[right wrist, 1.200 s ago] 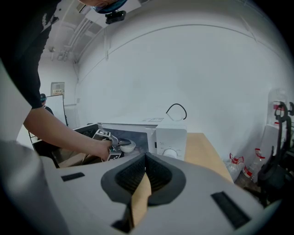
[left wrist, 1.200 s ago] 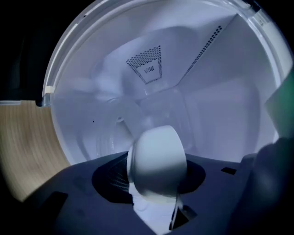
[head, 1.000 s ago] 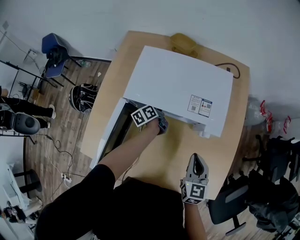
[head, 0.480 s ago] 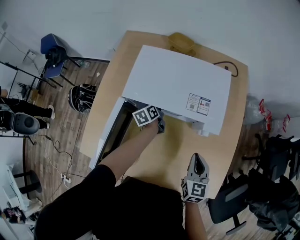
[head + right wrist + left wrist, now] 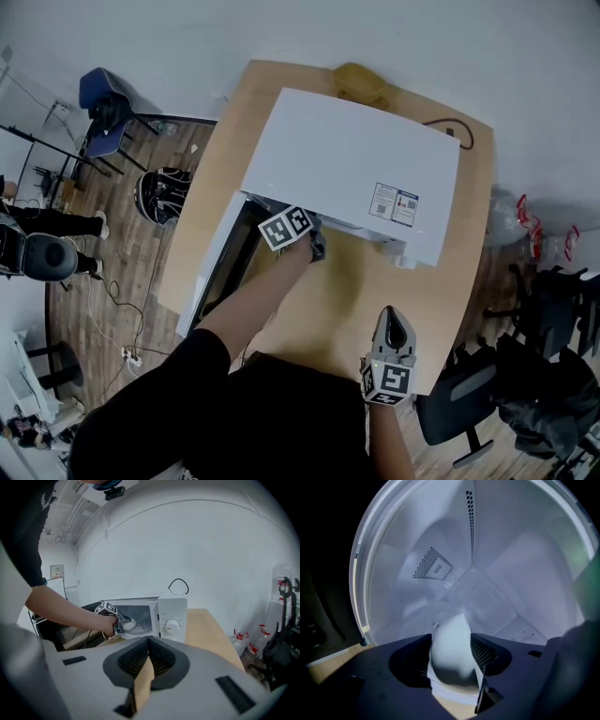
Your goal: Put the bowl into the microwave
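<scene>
Head view: a white microwave [image 5: 352, 173] stands on a wooden surface [image 5: 347, 300], its door [image 5: 211, 272] swung open to the person's left. The left tongs [image 5: 314, 246] reach into the mouth of the oven, with the marker cube just outside it. What they hold cannot be seen from here. The right tongs [image 5: 392, 321] hang near the front edge of the surface, well apart from the oven.

Left gripper view: the camera looks into the pale oven cavity, with vent holes [image 5: 433, 564] on its walls. The left tongs pinch the rim of a white bowl [image 5: 452, 663], which sits between the jaws and inside the oven opening. Whether its base touches the oven floor cannot be told.

Right gripper view: the right tongs are pressed together with nothing between them, only a sliver of wooden surface showing below. Beyond them the oven's dial [image 5: 172, 625] faces the camera, and the bowl shows as a white shape at the tip of the left tongs, inside the cavity.

Likely risks: the grip is on the rim alone, so the bowl could tilt or slip. Letting go before the base is seated could drop or tip it. Pulling out at an angle could drag it back toward the opening.
</scene>
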Action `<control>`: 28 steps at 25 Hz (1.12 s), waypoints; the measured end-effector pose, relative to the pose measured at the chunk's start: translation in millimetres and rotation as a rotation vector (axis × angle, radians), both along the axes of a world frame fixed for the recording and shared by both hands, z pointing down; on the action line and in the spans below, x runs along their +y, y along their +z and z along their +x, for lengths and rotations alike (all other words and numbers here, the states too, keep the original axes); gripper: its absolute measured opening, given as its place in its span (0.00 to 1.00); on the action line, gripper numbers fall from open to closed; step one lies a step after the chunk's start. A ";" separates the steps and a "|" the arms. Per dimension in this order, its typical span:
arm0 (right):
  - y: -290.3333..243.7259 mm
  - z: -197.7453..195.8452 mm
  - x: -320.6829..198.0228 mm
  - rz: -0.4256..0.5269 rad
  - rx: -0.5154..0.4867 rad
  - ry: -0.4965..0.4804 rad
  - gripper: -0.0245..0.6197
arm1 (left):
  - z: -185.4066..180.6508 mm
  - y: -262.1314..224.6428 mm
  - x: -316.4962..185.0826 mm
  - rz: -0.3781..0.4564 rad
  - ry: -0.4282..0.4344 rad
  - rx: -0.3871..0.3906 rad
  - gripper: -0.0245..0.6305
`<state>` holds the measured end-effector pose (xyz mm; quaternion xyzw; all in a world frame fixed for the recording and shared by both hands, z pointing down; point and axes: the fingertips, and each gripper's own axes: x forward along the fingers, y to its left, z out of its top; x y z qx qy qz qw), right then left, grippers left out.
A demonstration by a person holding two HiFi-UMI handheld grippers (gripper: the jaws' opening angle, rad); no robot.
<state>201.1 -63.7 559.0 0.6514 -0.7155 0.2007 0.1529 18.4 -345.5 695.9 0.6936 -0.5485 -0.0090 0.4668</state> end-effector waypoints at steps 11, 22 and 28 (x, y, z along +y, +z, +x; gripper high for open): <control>7.5 -3.0 8.2 -0.020 -0.003 -0.009 0.13 | -13.2 -7.1 -1.0 0.090 -0.034 -0.044 0.42; 9.0 -10.4 9.4 -0.031 -0.012 -0.019 0.13 | 13.8 -5.2 -5.0 0.177 0.179 -0.224 0.54; 8.7 -7.3 8.7 -0.032 -0.019 0.006 0.13 | 6.1 -9.3 -4.8 0.228 0.185 -0.284 0.60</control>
